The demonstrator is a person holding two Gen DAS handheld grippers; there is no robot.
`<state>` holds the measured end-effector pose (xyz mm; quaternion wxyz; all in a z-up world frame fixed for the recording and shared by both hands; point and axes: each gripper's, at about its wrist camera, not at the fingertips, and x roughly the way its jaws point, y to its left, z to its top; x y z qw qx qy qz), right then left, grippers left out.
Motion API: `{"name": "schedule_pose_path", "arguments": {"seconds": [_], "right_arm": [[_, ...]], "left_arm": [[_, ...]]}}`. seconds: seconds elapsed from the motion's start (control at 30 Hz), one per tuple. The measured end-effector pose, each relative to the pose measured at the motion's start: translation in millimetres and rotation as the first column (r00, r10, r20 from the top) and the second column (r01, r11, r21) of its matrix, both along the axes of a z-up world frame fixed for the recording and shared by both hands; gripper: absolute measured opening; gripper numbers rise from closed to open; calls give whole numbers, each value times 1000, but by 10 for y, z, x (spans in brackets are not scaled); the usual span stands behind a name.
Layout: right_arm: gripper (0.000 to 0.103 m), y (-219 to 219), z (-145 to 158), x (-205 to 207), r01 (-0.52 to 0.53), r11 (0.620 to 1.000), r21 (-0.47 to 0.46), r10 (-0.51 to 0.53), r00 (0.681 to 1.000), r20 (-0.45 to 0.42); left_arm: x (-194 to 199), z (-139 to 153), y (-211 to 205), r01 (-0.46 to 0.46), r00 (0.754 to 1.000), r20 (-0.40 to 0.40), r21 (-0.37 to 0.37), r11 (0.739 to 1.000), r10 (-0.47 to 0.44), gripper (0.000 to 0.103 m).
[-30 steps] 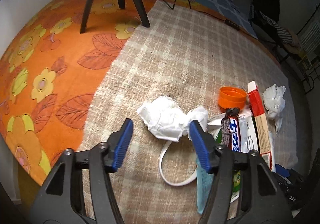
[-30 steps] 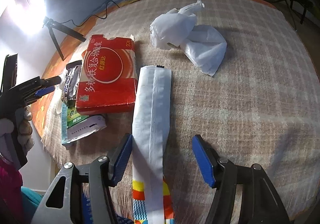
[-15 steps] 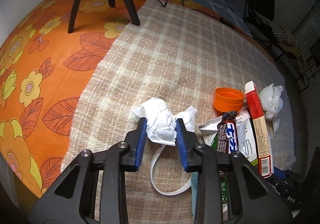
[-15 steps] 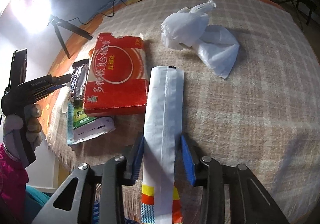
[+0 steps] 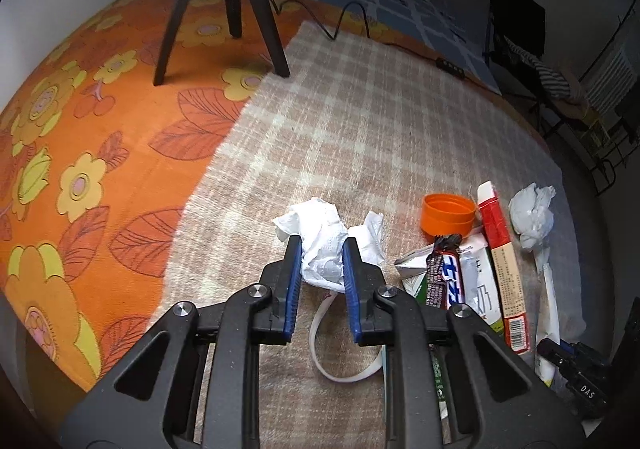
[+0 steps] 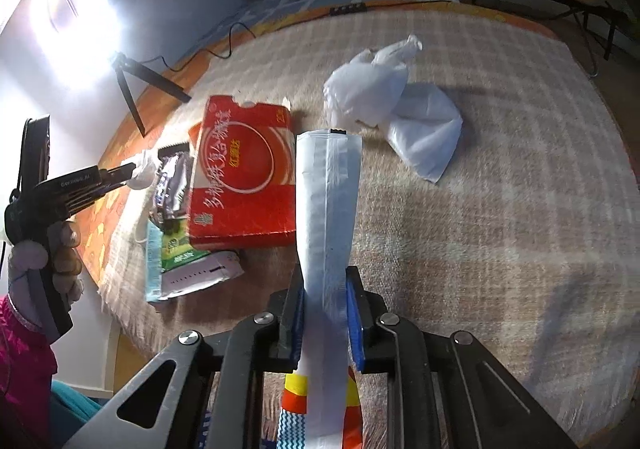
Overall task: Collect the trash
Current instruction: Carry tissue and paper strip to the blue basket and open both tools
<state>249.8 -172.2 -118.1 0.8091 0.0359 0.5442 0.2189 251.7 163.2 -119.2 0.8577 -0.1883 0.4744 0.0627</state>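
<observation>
Left tongs: clamped on the crumpled tissue, centre of the plaid blanket.
Right tongs: pinching the long white wrapper; red box at 10 o'clock, white plastic bag at 1 o'clock.

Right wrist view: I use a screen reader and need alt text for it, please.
The right gripper is shut on a long white wrapper that stretches away over a plaid cloth. A red box and snack packets lie to its left, a white plastic bag beyond; at far left, the left gripper pinches crumpled tissue.
</observation>
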Motion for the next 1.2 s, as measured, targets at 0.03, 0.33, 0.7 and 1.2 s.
{"name": "schedule_pose_path", "arguments": {"seconds": [0.03, 0.33, 0.7, 1.2], "right_arm": [[17, -10, 36, -13, -1, 1000, 5, 1, 1000, 5], [17, -64, 428, -348, -41, 998, 38, 39, 997, 68], [17, -101, 582, -1068, -123, 991, 59, 119, 990, 70], [17, 21, 294, -1860, -224, 974, 35, 223, 975, 20]], "left_arm": [[-29, 50, 5, 1, 1000, 8, 1, 1000, -1, 19], [-501, 362, -137, 44, 997, 63, 3, 999, -44, 19], [-1364, 492, -681, 142, 986, 89, -38, 989, -138, 19], [-2308, 80, -1545, 259, 966, 17, -83, 962, -258, 18]]}}
